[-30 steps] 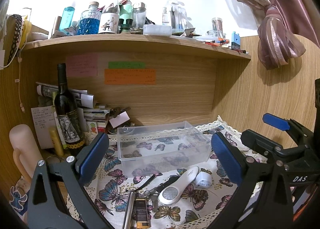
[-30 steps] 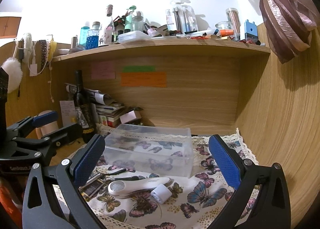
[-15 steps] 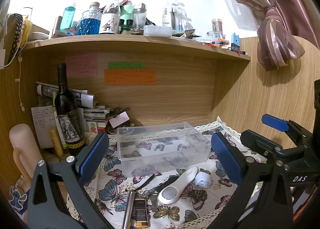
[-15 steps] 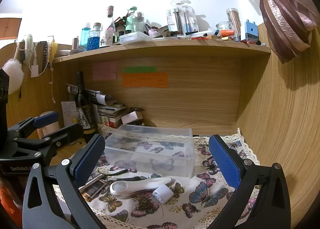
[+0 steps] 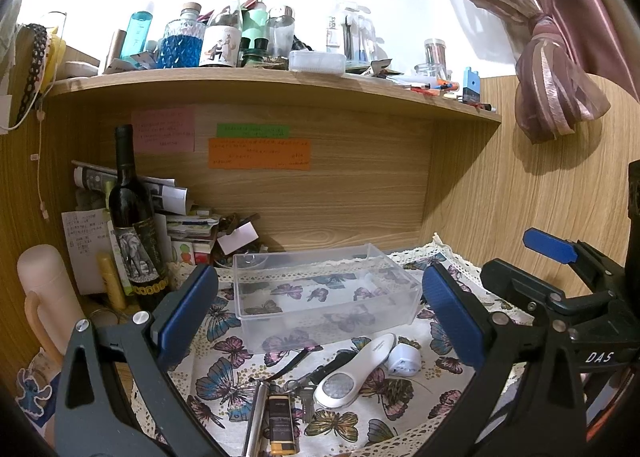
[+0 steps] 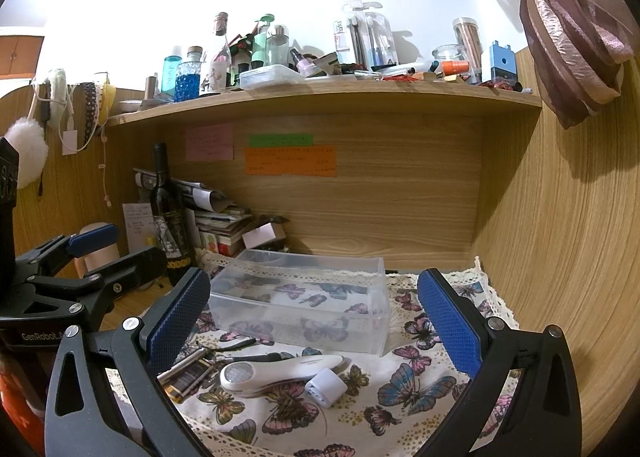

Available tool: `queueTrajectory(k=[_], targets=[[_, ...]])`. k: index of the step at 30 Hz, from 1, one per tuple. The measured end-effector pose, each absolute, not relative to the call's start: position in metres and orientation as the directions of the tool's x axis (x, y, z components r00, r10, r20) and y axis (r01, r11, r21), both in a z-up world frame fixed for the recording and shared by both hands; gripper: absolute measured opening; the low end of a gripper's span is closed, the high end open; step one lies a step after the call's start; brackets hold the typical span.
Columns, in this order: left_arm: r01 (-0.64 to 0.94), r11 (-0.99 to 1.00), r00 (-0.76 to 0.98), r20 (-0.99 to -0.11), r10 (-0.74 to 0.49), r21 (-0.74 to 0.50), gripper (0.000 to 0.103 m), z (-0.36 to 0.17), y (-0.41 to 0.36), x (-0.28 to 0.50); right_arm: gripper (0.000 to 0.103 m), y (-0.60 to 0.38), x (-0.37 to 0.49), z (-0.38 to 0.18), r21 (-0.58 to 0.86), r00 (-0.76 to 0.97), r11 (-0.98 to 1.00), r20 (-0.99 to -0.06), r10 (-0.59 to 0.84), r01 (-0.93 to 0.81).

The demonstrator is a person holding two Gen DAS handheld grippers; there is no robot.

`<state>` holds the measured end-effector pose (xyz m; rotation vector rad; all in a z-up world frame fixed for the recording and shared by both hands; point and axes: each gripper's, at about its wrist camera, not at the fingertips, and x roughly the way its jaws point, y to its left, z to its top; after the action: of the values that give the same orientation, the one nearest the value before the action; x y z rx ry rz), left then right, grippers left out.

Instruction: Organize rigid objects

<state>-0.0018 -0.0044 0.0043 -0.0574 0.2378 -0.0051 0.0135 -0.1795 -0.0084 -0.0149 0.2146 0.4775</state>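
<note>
Since both grippers are just hanging above the cloth w/ nothing in them, the whole job looks unstarted imo. Left gripper [image 5: 320,309] has its jaws spread wide, empty; right gripper [image 6: 314,321] same deal, wide apart and holding nothing.

The clear plastic bin [image 5: 320,293] sits on the butterfly tablecloth [image 6: 412,389], empty afaict. The stuff to sort is piled just in front of it, near the cloth's front edge: a white handheld device [image 6: 280,371], a small white cap-like piece [image 6: 326,387] touching or nearly touching it, a black and yellow lighter-ish thing [image 5: 282,423], a metal tube [image 5: 256,413], keys [image 5: 304,393], and some thin black tool [image 5: 294,359] btwn the pile and the bin.

What could go wrong, my guesses:
- The pile is tight. Going for the white device prob nudges the cap, which looks round-ish and could roll off the front edge.
- Keys + tube + lighter overlap, so a pinch might catch two things, or drag one and drop it halfway.
- Bin looks light. Bumping its wall w/ a finger could shove it back toward the wine bottle [image 5: 134,217] and the paper stack [image 5: 188,213] behind it.
- Cloth isn't pinned down afaik; scraping a fingertip along it could bunch it up and shift everything.
- Both grippers are close together, so reaching for the same pile at once = collision risk.
</note>
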Motion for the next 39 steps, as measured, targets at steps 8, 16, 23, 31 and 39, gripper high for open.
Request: queueTrajectory(k=[8,16,23,31,39], targets=[[-0.006,0.998,0.973,-0.231,-0.007,-0.057,0.103,0.004,-0.004,-0.002,0.103,-0.179,0.013,-0.008,0.034,0.867,0.889,-0.207,0.454,-0.457],[-0.027,0.997,0.963,-0.268,0.007,-0.072,0.103,-0.007,0.006,0.008,0.103,-0.181,0.023,-0.013,0.050,0.862,0.889,-0.225,0.455,-0.456],[-0.059,0.991,0.915,-0.403,0.005,-0.122,0.080,-0.029,0.040,0.026,0.094,-0.198,0.050,-0.034,0.110,0.851,0.903,-0.304,0.428,-0.415],[-0.116,0.986,0.823,-0.568,0.026,-0.123,0.058,-0.074,0.062,0.037,0.077,-0.210,0.081,-0.069,0.138,0.806,0.914,-0.435,0.402,-0.381],[-0.094,0.990,0.728,-0.686,-0.004,-0.105,0.043,-0.115,0.062,0.042,0.067,-0.198,0.096,-0.100,0.141,0.716,0.895,-0.553,0.426,-0.423]])
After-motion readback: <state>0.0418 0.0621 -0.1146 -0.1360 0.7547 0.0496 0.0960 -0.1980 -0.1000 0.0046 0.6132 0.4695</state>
